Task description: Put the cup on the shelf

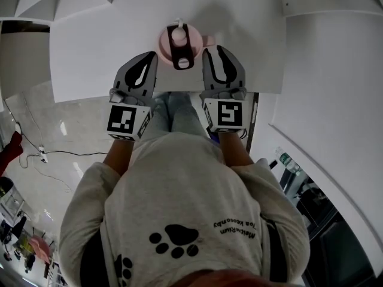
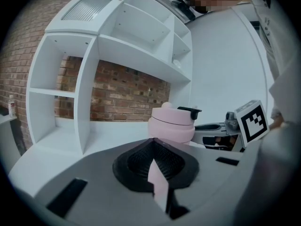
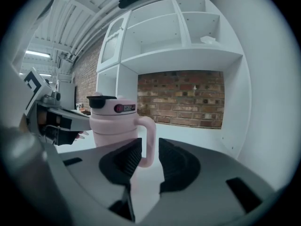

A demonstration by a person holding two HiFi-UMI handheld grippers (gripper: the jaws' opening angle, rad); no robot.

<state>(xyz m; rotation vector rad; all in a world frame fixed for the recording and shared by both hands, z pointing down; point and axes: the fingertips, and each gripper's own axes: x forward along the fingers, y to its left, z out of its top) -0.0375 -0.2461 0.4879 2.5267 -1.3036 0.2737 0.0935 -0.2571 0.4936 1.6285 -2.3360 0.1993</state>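
Pink cup [image 3: 113, 121] upright on the counter [image 3: 202, 132], below the shelf [image 3: 181, 56]. Handle [image 3: 150, 136] just ahead of right gripper's [image 3: 149, 150] parted jaws; left gripper's [image 2: 153, 149] jaws closed, empty. Risks an off-centre pinch on the handle, twisting or tipping the cup when lifted.

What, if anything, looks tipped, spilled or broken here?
Nothing stands out. The cup stands upright on the white table with its lid on. No spill shows around it, and the shelf behind looks intact.
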